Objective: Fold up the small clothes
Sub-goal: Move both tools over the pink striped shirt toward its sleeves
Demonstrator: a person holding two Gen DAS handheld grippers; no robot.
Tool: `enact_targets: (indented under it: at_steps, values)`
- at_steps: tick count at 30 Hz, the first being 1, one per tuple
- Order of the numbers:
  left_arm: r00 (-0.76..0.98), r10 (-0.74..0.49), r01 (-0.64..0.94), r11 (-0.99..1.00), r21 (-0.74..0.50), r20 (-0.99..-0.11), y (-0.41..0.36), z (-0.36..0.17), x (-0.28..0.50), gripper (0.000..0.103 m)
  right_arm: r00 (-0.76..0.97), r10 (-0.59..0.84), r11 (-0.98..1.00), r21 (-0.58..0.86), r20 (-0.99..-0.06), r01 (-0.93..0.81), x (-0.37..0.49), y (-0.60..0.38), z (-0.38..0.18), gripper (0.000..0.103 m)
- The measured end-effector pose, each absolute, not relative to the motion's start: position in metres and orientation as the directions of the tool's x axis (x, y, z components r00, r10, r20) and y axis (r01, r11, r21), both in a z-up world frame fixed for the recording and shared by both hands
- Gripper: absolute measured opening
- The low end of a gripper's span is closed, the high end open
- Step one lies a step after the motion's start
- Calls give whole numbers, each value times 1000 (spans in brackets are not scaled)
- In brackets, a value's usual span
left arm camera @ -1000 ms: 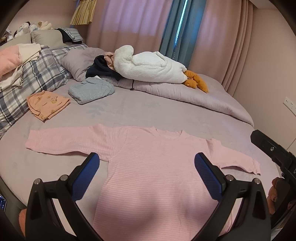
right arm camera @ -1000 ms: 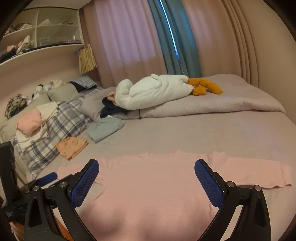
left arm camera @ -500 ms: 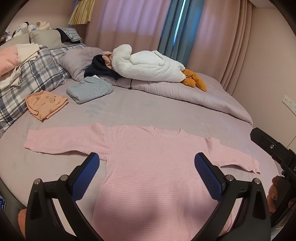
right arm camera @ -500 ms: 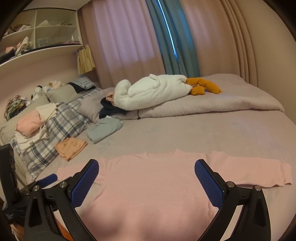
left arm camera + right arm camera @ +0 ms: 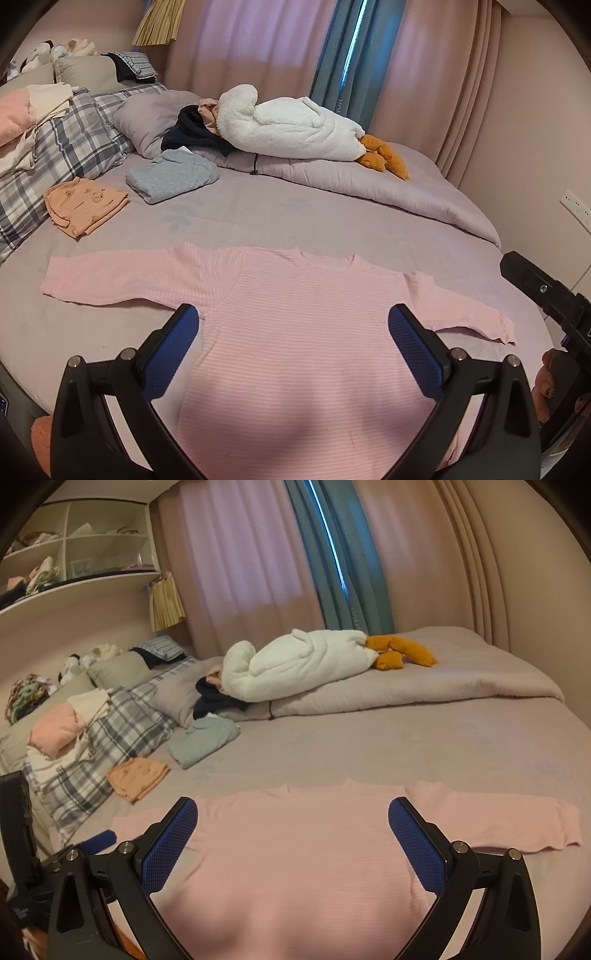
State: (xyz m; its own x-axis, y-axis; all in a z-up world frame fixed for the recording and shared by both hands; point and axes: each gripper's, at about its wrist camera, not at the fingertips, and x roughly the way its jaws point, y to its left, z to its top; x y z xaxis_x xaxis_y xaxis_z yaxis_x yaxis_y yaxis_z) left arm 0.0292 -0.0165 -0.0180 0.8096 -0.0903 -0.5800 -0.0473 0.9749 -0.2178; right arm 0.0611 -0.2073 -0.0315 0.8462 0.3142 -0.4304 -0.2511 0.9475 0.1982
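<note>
Both my left gripper [image 5: 293,326] and right gripper [image 5: 291,821] hover with fingers spread wide, grasping nothing, above the pink long-sleeved top [image 5: 295,332] lying flat, sleeves outstretched, near the folded orange garment [image 5: 85,208].

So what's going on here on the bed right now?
A person with a gripper in each hand is folding small clothes on the bed. A pink long-sleeved shirt lies spread flat, both sleeves out, not yet folded. The left gripper and right gripper are both open above it, holding nothing. A folded orange garment and a folded grey-blue one lie further up the bed.
</note>
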Motion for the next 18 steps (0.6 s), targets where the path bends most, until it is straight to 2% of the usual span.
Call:
enact_targets:
  at_steps: [18]
  values:
    - [800,-96,-47,974,-222,-592,-16,-20,35,102,845,317,946,206,-430,-250,65,-211,-32,102]
